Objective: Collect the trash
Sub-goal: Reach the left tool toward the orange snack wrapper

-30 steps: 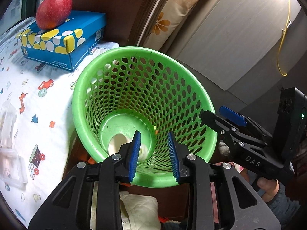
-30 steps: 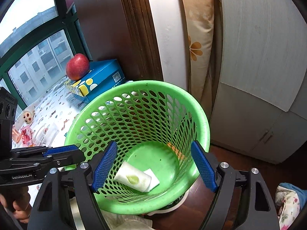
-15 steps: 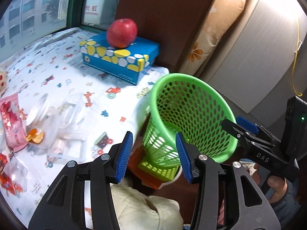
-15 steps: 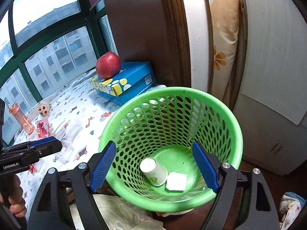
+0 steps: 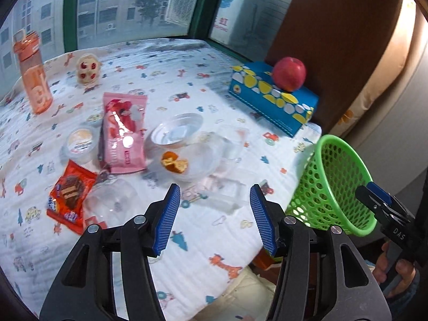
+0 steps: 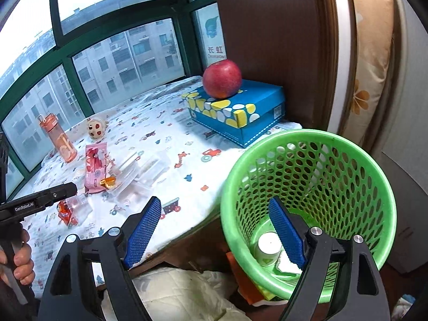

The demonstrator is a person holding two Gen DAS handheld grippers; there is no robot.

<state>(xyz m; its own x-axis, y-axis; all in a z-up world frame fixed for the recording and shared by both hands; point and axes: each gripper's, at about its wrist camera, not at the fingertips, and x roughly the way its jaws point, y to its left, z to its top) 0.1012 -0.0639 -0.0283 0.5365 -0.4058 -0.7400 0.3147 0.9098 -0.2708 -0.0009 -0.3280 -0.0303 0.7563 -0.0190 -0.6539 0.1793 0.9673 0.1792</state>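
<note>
The left gripper (image 5: 212,214) has just been opening; its fingers (image 5: 167,218) stand spread with nothing between them, angled down over the near edge of the cloth-covered surface (image 5: 187,243). Just beyond them lies clear plastic packaging (image 5: 224,195), probably a flattened tray, though its outline is hard to read. Farther off sit a clear bowl holding an orange scrap (image 5: 174,163), a pink wrapper (image 5: 123,133) with its long axis running near to far, and to the left an orange snack packet (image 5: 69,195). The right gripper (image 6: 216,231), also just opening and empty, hangs over the green basket (image 6: 307,200) at the surface's right edge, which holds a paper cup (image 6: 267,247). The left hand is nearer the litter.
</note>
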